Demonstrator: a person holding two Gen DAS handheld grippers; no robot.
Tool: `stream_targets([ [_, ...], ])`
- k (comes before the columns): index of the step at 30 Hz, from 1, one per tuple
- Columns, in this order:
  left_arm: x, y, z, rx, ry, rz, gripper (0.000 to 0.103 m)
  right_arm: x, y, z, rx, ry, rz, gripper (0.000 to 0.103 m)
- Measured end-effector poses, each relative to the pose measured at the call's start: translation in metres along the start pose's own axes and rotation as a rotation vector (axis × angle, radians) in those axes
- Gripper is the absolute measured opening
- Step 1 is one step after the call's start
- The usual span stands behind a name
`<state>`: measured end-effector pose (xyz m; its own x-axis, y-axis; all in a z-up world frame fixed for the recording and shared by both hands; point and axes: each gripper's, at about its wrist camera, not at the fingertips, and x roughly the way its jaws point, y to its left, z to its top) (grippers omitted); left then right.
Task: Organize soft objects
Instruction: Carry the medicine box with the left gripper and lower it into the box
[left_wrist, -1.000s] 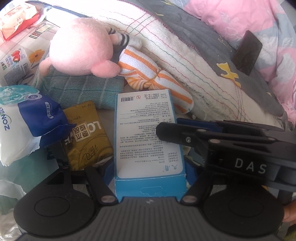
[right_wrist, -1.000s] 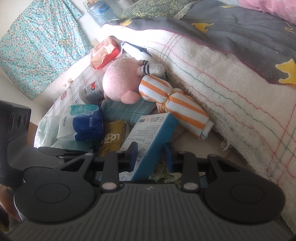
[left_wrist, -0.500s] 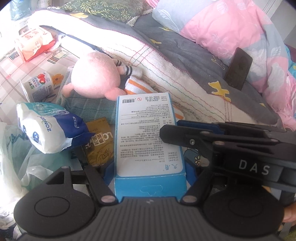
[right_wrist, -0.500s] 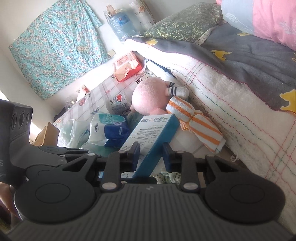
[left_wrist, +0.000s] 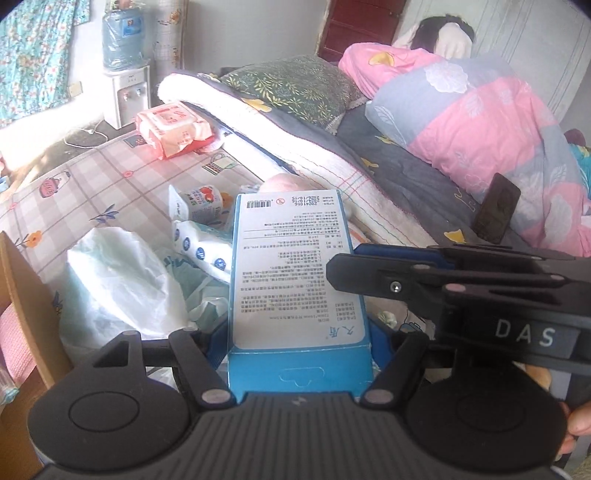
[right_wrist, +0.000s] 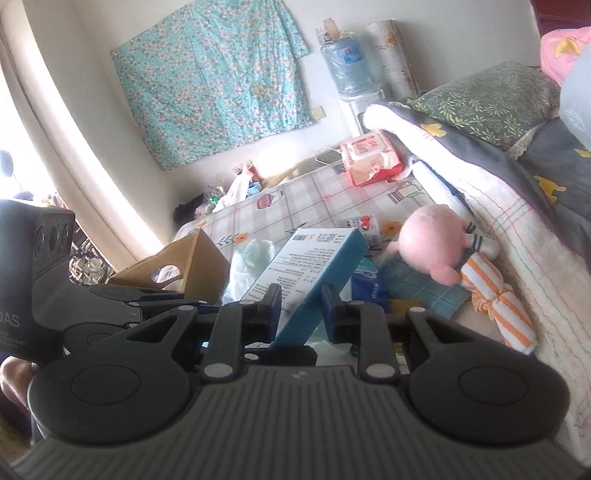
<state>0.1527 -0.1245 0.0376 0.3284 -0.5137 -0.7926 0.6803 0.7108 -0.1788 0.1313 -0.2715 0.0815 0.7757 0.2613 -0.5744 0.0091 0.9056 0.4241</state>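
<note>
A flat blue box with a white printed label is lifted above the bed clutter, gripped by both grippers. My left gripper is shut across its width at the near end. My right gripper clamps the box's thin blue side, and its jaws are still closing on it. A pink plush toy, an orange-striped cloth bundle and a teal cloth lie against the folded quilt. A blue-and-white tissue pack lies below the box.
A white plastic bag and a cardboard box sit at the left edge of the checked sheet. A red wipes pack lies further back. A dark phone rests on the grey quilt. A person lies under the pink blanket.
Both grippers have risen and tilted up with the blue box between them. The pile of toys and packs has dropped lower in view, and the right jaws have narrowed on the box.
</note>
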Motion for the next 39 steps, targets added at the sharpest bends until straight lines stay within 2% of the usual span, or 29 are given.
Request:
stream_targets([
  [5, -0.051, 0.053, -0.02, -0.162, -0.059, 0.127, 0.073, 0.031, 0.062, 0.028, -0.112, 0.087, 0.174, 0.022],
  [12, -0.1, 0.144, -0.057, -0.388, -0.059, 0.331, 0.073, 0.123, 0.182, 0.04, -0.225, 0.342, 0.398, 0.02],
  [15, -0.106, 0.188, -0.07, -0.47, -0.028, 0.405, 0.072, 0.168, 0.228, 0.034, -0.255, 0.446, 0.441, 0.019],
  [20, -0.099, 0.257, -0.089, -0.548, 0.023, 0.465, 0.072, 0.238, 0.278, 0.027, -0.262, 0.557, 0.448, 0.018],
  [23, -0.094, 0.284, -0.097, -0.593, 0.047, 0.483, 0.072, 0.264, 0.287, 0.024, -0.242, 0.601, 0.443, 0.018],
  [27, -0.102, 0.297, -0.1, -0.614, -0.002, 0.482, 0.072, 0.276, 0.279, 0.03, -0.239, 0.587, 0.45, 0.018],
  [33, -0.108, 0.307, -0.083, -0.59, -0.039, 0.525, 0.072, 0.285, 0.252, 0.054, -0.13, 0.556, 0.444, 0.019],
  [36, -0.117, 0.31, -0.072, -0.583, -0.088, 0.548, 0.072, 0.284, 0.241, 0.064, -0.117, 0.532, 0.443, 0.02],
  [39, -0.111, 0.31, -0.064, -0.519, -0.129, 0.626, 0.072, 0.286, 0.237, 0.068, -0.114, 0.52, 0.442, 0.02],
])
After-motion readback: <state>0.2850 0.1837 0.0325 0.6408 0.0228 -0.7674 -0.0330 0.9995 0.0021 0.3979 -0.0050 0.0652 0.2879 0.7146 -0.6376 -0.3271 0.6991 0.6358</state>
